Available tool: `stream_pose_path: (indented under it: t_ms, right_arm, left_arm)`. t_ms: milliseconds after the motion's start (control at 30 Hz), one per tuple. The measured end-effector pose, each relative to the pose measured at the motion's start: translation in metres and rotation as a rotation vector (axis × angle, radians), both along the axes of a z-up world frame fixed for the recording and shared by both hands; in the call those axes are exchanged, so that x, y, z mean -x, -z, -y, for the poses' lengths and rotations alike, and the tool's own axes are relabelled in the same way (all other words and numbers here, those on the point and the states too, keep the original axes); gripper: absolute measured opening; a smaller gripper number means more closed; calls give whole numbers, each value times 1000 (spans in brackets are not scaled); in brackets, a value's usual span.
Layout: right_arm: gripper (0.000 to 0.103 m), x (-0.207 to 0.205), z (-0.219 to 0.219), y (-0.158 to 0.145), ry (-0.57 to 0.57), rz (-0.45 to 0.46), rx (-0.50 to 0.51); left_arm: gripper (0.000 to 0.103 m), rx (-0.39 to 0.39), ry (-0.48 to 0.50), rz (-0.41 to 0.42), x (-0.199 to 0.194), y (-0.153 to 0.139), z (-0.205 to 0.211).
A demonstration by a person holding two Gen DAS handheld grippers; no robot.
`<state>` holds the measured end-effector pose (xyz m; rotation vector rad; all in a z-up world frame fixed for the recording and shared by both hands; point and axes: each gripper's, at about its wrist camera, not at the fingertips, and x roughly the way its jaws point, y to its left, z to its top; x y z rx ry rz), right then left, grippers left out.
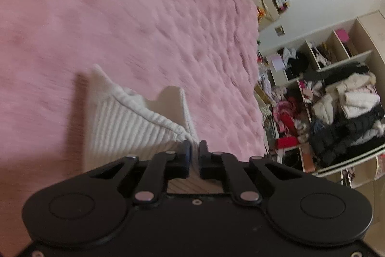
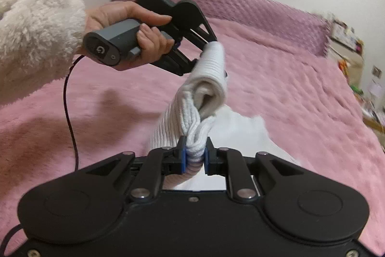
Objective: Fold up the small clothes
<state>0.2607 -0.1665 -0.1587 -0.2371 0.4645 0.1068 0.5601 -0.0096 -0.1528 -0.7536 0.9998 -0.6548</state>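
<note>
White ribbed knit point(image 2: 211, 69) hangs above the pink bed point(image 2: 300, 93), pinched by left gripper point(image 2: 211, 46) and right gripper point(image 2: 194, 151). Its thin left-hand pinch may slip, dropping a corner.

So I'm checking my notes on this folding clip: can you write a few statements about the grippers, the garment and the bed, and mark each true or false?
1. Both grippers are shut on the white ribbed garment. True: the left gripper and the right gripper each pinch it.
2. The garment lies flat on the bed. False: it is lifted between the grippers above the pink blanket.
3. The hand on the left gripper wears a fluffy white sleeve. True.
4. The blanket is blue. False: it is pink.
</note>
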Motion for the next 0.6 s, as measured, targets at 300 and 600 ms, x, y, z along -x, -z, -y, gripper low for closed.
stream_pose_path:
  t_ms: [300, 600]
  right_arm:
    - [13, 1, 60, 12, 148, -57, -77]
    - [13, -15, 95, 35, 212, -146, -196]
  left_arm:
    - [1, -31, 92, -33, -16, 26, 90]
    - [1, -133, 100, -51, -26, 55, 133]
